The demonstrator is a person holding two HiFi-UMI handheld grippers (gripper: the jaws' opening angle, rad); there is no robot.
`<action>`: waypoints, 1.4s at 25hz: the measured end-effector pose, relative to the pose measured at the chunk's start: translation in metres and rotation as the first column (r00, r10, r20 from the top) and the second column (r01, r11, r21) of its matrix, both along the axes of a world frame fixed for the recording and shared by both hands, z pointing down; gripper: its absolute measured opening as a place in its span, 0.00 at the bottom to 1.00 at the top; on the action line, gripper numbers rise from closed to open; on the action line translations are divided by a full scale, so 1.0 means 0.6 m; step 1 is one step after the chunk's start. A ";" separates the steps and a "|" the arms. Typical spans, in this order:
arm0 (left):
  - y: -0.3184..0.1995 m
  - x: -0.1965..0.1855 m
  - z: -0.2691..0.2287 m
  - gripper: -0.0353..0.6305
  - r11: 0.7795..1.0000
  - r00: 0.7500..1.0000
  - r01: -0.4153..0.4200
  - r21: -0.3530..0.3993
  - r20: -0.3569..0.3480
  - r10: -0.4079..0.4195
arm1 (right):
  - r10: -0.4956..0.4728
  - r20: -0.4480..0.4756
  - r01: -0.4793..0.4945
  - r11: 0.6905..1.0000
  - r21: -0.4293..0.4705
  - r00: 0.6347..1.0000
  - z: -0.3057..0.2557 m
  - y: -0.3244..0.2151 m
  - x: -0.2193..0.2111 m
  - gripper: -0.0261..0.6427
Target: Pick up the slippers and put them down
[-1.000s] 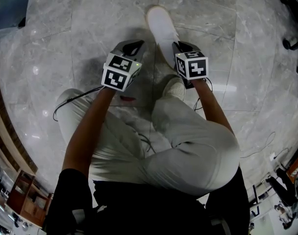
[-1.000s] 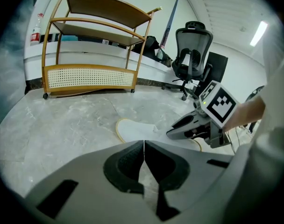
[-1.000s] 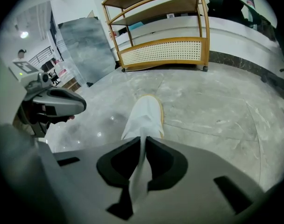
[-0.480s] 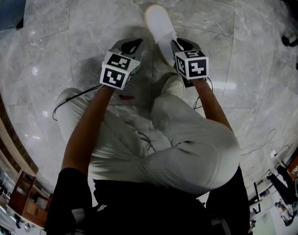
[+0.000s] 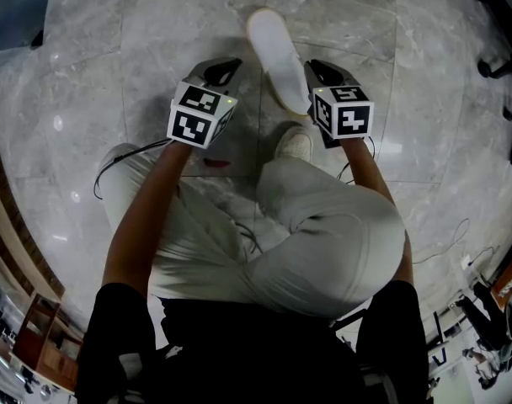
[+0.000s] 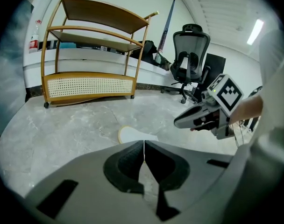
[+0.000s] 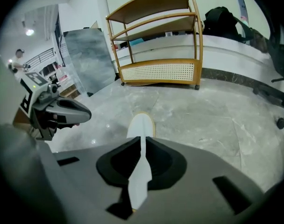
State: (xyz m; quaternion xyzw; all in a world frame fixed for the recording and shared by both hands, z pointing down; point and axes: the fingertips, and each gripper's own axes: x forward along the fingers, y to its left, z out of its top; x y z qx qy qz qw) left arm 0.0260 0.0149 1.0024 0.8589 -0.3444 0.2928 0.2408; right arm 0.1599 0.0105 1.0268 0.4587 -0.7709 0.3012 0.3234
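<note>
Pinching a flat white slipper with a thin tan rim (image 5: 277, 57), the right hand-held gripper (image 5: 317, 72) has a narrow white part of it clamped between its pads. Its jaws have just been closing on that strip. The slipper looks to be off the grey marble floor (image 5: 155, 32), out in front of the crouching person, though how far clear of the floor I cannot say.

Its long axis runs straight away from the person, nearly in line with the way the right hand-held gripper points. The near end is at the jaws and the rounded toe sticks out beyond them. Seen from above, the slipper lies between the two tools, touching the right one and just beside the left.

The left hand-held gripper (image 6: 144, 146) is pressed together on nothing, with the toe showing past its tips. So the setting-down seems to be the right hand's job. I would judge it need only lower along that same line so the sole meets the floor flat, toe forward. Only this one slipper is in sight.
</note>
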 end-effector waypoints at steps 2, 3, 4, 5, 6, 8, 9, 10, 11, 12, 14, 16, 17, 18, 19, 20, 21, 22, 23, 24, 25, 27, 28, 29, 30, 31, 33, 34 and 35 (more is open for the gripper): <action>-0.013 -0.005 -0.014 0.06 1.000 1.000 0.010 0.024 0.004 -0.010 | -0.011 -0.013 0.012 0.999 0.045 1.000 -0.031 -0.014 0.002 0.06; -0.018 -0.006 -0.023 0.06 0.999 1.000 0.011 0.032 0.004 -0.011 | -0.016 -0.017 0.017 0.998 0.066 1.000 -0.047 -0.021 0.003 0.05; -0.022 -0.005 -0.033 0.06 0.999 1.000 0.011 0.039 0.004 -0.011 | -0.020 -0.017 0.021 0.996 0.084 1.000 -0.064 -0.028 0.003 0.04; -0.027 -0.005 -0.043 0.06 0.999 1.000 0.011 0.049 0.003 -0.011 | -0.025 -0.015 0.027 0.995 0.099 1.000 -0.081 -0.035 0.003 0.04; -0.031 -0.004 -0.055 0.06 0.998 1.000 0.010 0.060 0.005 -0.010 | -0.033 -0.013 0.034 0.993 0.114 0.999 -0.098 -0.041 0.002 0.04; -0.041 0.002 -0.081 0.06 0.996 1.000 -0.002 0.088 0.006 0.001 | -0.055 -0.018 0.057 0.987 0.150 0.998 -0.133 -0.054 0.000 0.04; -0.045 0.008 -0.097 0.06 0.995 1.000 -0.012 0.102 -0.002 0.012 | -0.069 -0.022 0.072 0.982 0.172 0.997 -0.151 -0.060 -0.001 0.04; -0.049 0.014 -0.114 0.06 0.993 1.000 -0.021 0.113 -0.019 0.024 | -0.084 -0.025 0.087 0.977 0.193 0.996 -0.167 -0.067 -0.003 0.04; -0.053 0.018 -0.132 0.06 0.992 0.999 -0.027 0.122 -0.038 0.031 | -0.097 -0.026 0.101 0.972 0.210 0.995 -0.182 -0.072 -0.006 0.04; -0.056 0.021 -0.148 0.06 0.992 0.998 -0.026 0.126 -0.054 0.033 | -0.107 -0.029 0.111 0.969 0.222 0.994 -0.195 -0.076 -0.008 0.04; -0.059 0.020 -0.174 0.06 0.991 0.997 -0.018 0.130 -0.074 0.027 | -0.122 -0.037 0.128 0.966 0.227 0.992 -0.215 -0.077 -0.010 0.04; -0.062 0.018 -0.197 0.06 0.990 0.996 -0.013 0.137 -0.083 0.024 | -0.138 -0.039 0.143 0.965 0.221 0.990 -0.234 -0.075 -0.009 0.04; -0.065 0.016 -0.208 0.06 0.990 0.996 -0.010 0.141 -0.082 0.022 | -0.145 -0.038 0.150 0.965 0.217 0.989 -0.243 -0.075 -0.008 0.04; -0.069 0.012 -0.216 0.06 0.990 0.997 -0.005 0.140 -0.077 0.016 | -0.152 -0.034 0.156 0.965 0.209 0.988 -0.252 -0.075 -0.007 0.04; -0.071 0.007 -0.222 0.06 0.991 0.998 0.004 0.135 -0.068 0.006 | -0.160 -0.028 0.162 0.967 0.197 0.987 -0.260 -0.073 -0.006 0.04; -0.074 0.003 -0.228 0.06 0.992 0.998 0.017 0.126 -0.058 -0.010 | -0.167 -0.021 0.168 0.969 0.183 0.986 -0.268 -0.071 -0.004 0.04; -0.076 -0.002 -0.234 0.06 0.993 0.998 0.033 0.117 -0.048 -0.027 | -0.173 -0.015 0.173 0.969 0.174 0.985 -0.278 -0.069 -0.001 0.04; -0.079 -0.006 -0.243 0.06 0.993 0.998 0.048 0.110 -0.042 -0.044 | -0.177 -0.010 0.176 0.969 0.171 0.984 -0.289 -0.069 0.001 0.04; -0.079 -0.009 -0.256 0.06 0.993 0.998 0.061 0.104 -0.040 -0.057 | -0.179 -0.004 0.177 0.969 0.169 0.984 -0.304 -0.067 0.003 0.04; -0.078 -0.010 -0.272 0.06 0.993 0.997 0.072 0.099 -0.044 -0.068 | -0.182 0.003 0.179 0.970 0.166 0.983 -0.323 -0.064 0.004 0.04; -0.075 -0.011 -0.292 0.06 0.992 0.996 0.081 0.095 -0.051 -0.076 | -0.184 0.008 0.181 0.970 0.162 0.983 -0.343 -0.061 0.005 0.04; -0.069 -0.010 -0.337 0.06 0.991 0.994 0.093 0.093 -0.069 -0.087 | -0.186 0.018 0.181 0.971 0.158 0.982 -0.390 -0.057 0.004 0.04; -0.068 -0.009 -0.362 0.06 0.991 0.993 0.096 0.094 -0.074 -0.089 | -0.184 0.025 0.178 0.971 0.160 0.983 -0.414 -0.057 0.003 0.04; -0.067 -0.008 -0.386 0.06 0.991 0.993 0.098 0.096 -0.076 -0.091 | -0.180 0.032 0.172 0.972 0.162 0.983 -0.438 -0.057 0.002 0.04; -0.067 -0.008 -0.410 0.06 0.990 0.993 0.099 0.096 -0.077 -0.092 | -0.174 0.039 0.165 0.972 0.164 0.984 -0.462 -0.058 0.001 0.04; -0.067 -0.007 -0.433 0.06 0.990 0.993 0.100 0.095 -0.078 -0.092 | -0.168 0.044 0.159 0.973 0.166 0.985 -0.485 -0.059 0.000 0.04; -0.066 -0.009 -0.480 0.06 0.991 0.993 0.099 0.088 -0.078 -0.092 | -0.152 0.048 0.142 0.976 0.168 0.987 -0.533 -0.059 -0.002 0.04; -0.065 -0.010 -0.504 0.06 0.992 0.993 0.097 0.085 -0.077 -0.091 | -0.137 0.056 0.126 0.978 0.165 0.989 -0.558 -0.059 -0.002 0.04; -0.065 -0.011 -0.531 0.06 0.992 0.993 0.095 0.082 -0.076 -0.089 | -0.117 0.071 0.104 0.982 0.159 0.991 -0.584 -0.060 -0.002 0.04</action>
